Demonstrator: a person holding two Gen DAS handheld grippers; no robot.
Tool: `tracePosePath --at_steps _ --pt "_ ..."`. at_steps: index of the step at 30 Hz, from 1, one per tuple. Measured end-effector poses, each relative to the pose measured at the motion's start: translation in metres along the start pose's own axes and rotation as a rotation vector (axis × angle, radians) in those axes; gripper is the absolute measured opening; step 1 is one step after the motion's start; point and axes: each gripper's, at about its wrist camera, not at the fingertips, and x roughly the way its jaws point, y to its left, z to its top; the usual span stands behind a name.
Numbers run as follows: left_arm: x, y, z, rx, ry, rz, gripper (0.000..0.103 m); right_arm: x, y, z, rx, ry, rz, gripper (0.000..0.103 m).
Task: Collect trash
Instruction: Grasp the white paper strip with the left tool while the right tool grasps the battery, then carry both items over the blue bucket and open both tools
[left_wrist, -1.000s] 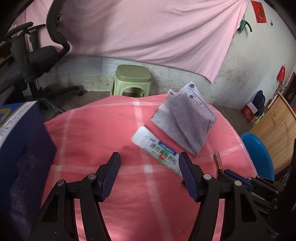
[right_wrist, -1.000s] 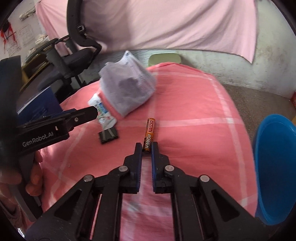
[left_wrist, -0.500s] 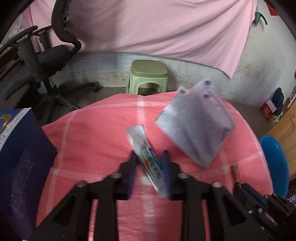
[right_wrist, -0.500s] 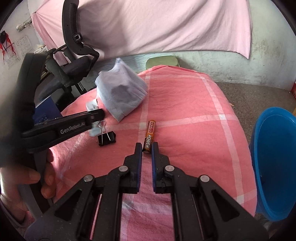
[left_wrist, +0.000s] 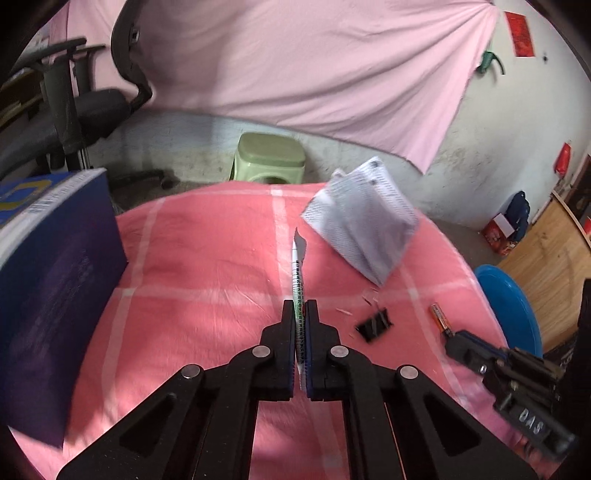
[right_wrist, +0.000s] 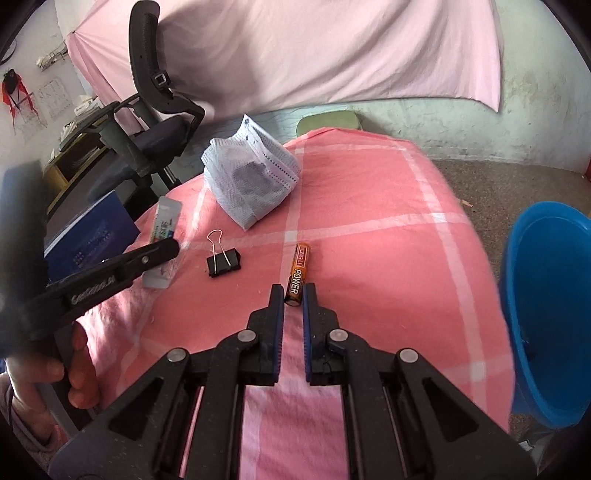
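My left gripper (left_wrist: 300, 306) is shut on a flat white tube (left_wrist: 297, 280), which stands edge-on between the pads, lifted off the pink checked cloth (left_wrist: 203, 258). The right wrist view shows that same gripper (right_wrist: 173, 248) at the left with the tube (right_wrist: 166, 221) in it. My right gripper (right_wrist: 293, 291) is low over the cloth. Its narrow jaws are closed on the near end of an orange and black battery (right_wrist: 298, 271), which still lies on the cloth. A crumpled grey-white face mask (right_wrist: 251, 184) sits further back. A black binder clip (right_wrist: 223, 263) lies between the two grippers.
A blue basin (right_wrist: 546, 302) stands below the table's right edge. A dark blue book (left_wrist: 48, 277) stands upright at the left edge. Beyond the table are an office chair (right_wrist: 155, 122) and a green stool (left_wrist: 271, 155). A person's hand (right_wrist: 77, 369) grips the left tool.
My left gripper closed on the white tube and raised it, turning it edge-on. This bared the binder clip that lay beside it. The right gripper stayed at the battery.
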Motion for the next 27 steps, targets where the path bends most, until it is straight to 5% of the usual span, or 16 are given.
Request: tracePosePath --at_steps 8,16,27 --pt "-0.047 -0.051 -0.006 0.093 -0.175 -0.061 0.002 -0.058 -0.005 -0.008 -0.048 -0.208 -0.01 0.025" --pt "-0.071 -0.086 -0.005 0.132 -0.239 -0.109 0.002 -0.099 -0.023 -0.011 -0.039 -0.309 0.0 0.025" --pt "-0.107 -0.175 0.022 0.226 -0.441 -0.279 0.002 -0.199 -0.041 0.002 -0.105 -0.613 -0.17 0.025"
